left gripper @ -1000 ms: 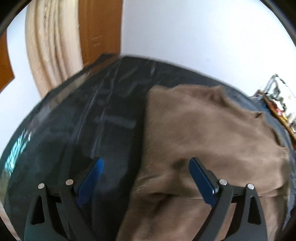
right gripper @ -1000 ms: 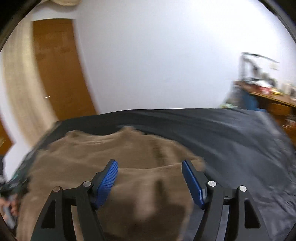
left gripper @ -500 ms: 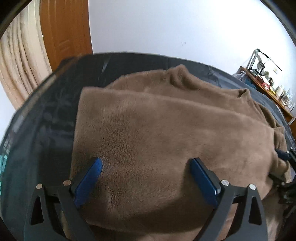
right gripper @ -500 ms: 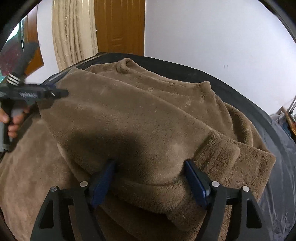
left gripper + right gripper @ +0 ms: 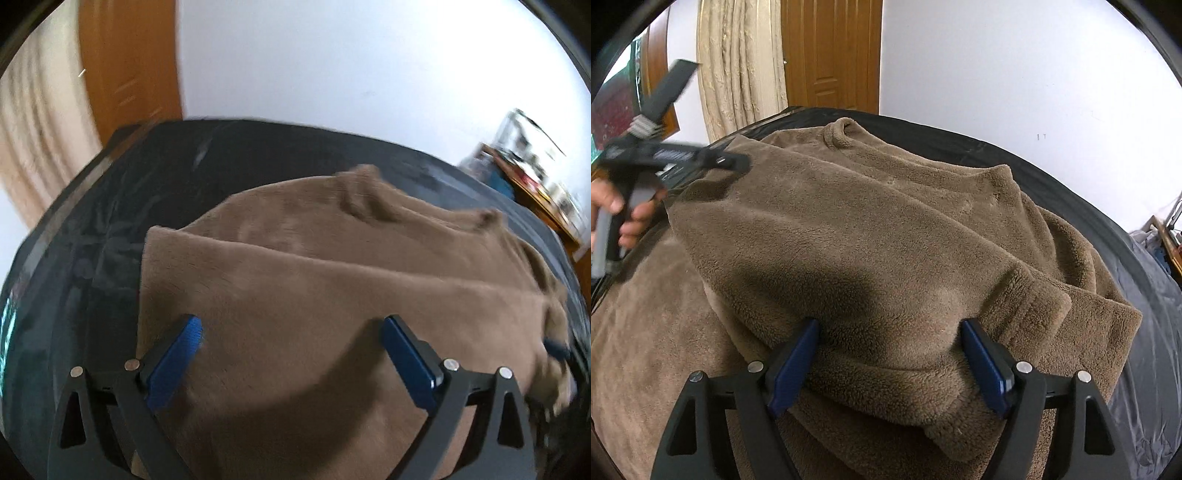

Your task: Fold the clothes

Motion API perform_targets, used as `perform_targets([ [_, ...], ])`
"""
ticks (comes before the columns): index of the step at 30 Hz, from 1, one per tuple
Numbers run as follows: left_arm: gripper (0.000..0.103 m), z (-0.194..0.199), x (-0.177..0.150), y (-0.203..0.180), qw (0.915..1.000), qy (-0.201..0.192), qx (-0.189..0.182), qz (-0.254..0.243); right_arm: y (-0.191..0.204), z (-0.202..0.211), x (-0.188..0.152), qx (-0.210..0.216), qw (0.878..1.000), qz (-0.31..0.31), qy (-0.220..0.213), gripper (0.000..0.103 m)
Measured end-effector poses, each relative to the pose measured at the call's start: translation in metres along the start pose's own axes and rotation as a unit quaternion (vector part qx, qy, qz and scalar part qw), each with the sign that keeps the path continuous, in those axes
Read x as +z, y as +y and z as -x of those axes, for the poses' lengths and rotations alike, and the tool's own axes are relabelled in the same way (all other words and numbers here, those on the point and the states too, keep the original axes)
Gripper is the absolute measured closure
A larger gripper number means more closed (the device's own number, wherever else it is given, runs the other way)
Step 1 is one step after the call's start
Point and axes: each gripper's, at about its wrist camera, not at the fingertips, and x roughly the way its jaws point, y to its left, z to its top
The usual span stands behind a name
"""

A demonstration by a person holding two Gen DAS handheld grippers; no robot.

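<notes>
**Right wrist view: sweater folded on the dark sheet**

Right wrist view shows the brown fleece sweater [image 5: 871, 236] lying on a dark sheet [image 5: 1145, 317]. It is folded in layers, with the collar [image 5: 838, 133] at its far end and a ribbed cuff [image 5: 1045, 306] on its right side. The right gripper [image 5: 888, 354] stands at the near edge of the sweater. Its jaws are wide apart and a thick fold of fleece sits between them; the blue pads [image 5: 982, 365] seem to be at the sides of the fold, but I cannot tell if they press on it. On the far left of the sweater, a hand [image 5: 624, 210] holds the left gripper [image 5: 731, 164] at the corner.

From the left wrist, the picture is blurred. The left gripper [image 5: 291, 350] has its jaws wide open above the sweater [image 5: 332, 280], and nothing is held between them. Behind the sweater are a white wall [image 5: 1015, 74], a wooden door [image 5: 831, 55] and a beige curtain [image 5: 738, 66].
</notes>
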Motion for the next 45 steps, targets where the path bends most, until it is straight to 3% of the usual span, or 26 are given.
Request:
perform_targets([
  [6,0.0,-0.016,-0.002,0.005,0.9998,-0.017,0.01,-0.01,0.001,-0.001,0.001,-0.001,1.0,0.001,0.0,0.022],
  [14,0.0,-0.014,0.002,0.011,0.9999,-0.01,-0.008,-0.004,0.001,-0.001,0.001,0.0,1.0,-0.001,0.0,0.021],
  [17,0.0,0.002,0.004,0.024,0.9992,0.002,-0.033,0.021,0.001,-0.001,0.001,0.002,1.0,-0.002,0.0,0.021],
  [19,0.0,0.022,0.004,0.036,0.9984,-0.012,-0.046,0.031,0.001,-0.002,0.002,0.002,1.0,-0.002,0.0,0.021],
  [23,0.0,0.053,-0.001,0.056,0.998,-0.036,-0.04,0.034,0.002,-0.002,0.002,0.001,1.0,-0.003,0.0,0.02],
  [28,0.0,0.053,-0.028,0.051,0.9984,-0.009,-0.056,-0.003,0.002,-0.002,0.002,0.001,1.0,-0.003,0.0,0.02],
  [33,0.0,0.029,-0.054,0.037,0.999,0.006,-0.003,-0.044,0.002,-0.002,0.002,0.001,1.0,-0.003,0.0,0.02],
  [35,0.0,0.02,-0.054,0.042,0.9994,0.012,-0.017,-0.028,0.002,-0.002,0.002,0.001,1.0,-0.003,0.0,0.02],
  [45,0.0,0.011,-0.052,0.042,0.9995,-0.003,-0.011,-0.029,0.002,-0.003,0.004,0.002,1.0,-0.005,0.0,0.02],
])
